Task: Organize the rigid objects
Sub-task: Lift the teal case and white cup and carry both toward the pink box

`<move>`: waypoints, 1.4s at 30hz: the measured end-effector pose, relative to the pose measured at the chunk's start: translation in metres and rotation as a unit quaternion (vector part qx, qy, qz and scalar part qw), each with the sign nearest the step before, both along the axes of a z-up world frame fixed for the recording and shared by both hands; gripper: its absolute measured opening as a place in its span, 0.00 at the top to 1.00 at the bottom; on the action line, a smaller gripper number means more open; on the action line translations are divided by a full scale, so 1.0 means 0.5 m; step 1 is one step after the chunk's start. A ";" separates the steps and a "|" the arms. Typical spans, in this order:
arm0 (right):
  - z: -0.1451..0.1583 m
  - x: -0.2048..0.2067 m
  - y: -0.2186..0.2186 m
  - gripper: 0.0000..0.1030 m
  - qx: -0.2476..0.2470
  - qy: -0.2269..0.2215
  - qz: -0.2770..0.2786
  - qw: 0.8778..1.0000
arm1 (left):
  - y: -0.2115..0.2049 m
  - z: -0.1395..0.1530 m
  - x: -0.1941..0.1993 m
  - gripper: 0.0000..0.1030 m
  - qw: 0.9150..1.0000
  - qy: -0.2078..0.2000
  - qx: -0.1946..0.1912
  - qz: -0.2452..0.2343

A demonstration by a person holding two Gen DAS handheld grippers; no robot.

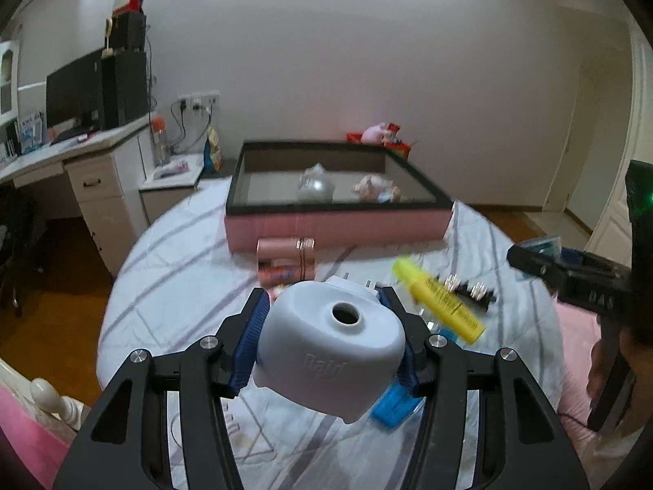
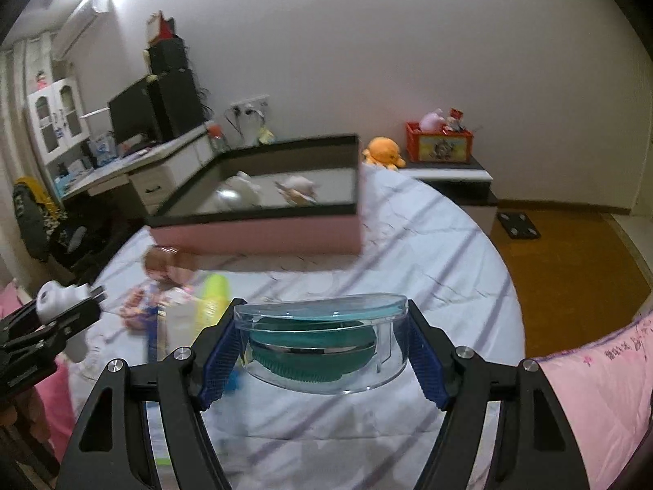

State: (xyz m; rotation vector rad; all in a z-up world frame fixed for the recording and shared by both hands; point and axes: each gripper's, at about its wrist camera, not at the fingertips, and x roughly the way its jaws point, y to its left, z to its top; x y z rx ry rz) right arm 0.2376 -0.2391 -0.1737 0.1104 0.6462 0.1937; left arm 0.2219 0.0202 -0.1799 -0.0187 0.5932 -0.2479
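My left gripper is shut on a white plug-in device with a round hole, held above the bed. My right gripper is shut on a clear round case with a teal brush inside, also above the bed. A pink box with a black rim stands ahead on the bed and holds a silver teapot-like item and a small toy. The box also shows in the right wrist view. A yellow highlighter, a pink tube and a blue item lie on the bed.
The bed has a white striped cover. A desk with a monitor stands left. A red crate with toys sits on a low cabinet at the back. Wood floor lies to the right. A pink pillow is near right.
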 end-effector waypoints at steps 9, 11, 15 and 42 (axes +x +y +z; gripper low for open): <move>0.116 -0.045 0.073 0.27 0.011 -0.089 0.028 0.996 | -0.026 0.107 -0.023 0.46 0.995 -0.089 0.014 0.040; 0.140 -0.052 0.083 0.27 0.010 -0.106 0.030 0.994 | -0.026 0.129 -0.032 0.46 0.993 -0.110 0.014 0.048; 0.173 -0.064 0.097 0.28 0.010 -0.133 0.032 0.991 | -0.029 0.163 -0.054 0.46 0.987 -0.147 0.026 0.065; 0.219 0.080 0.138 0.28 -0.021 -0.140 0.051 0.989 | -0.054 0.226 0.148 0.46 0.988 -0.143 0.053 0.026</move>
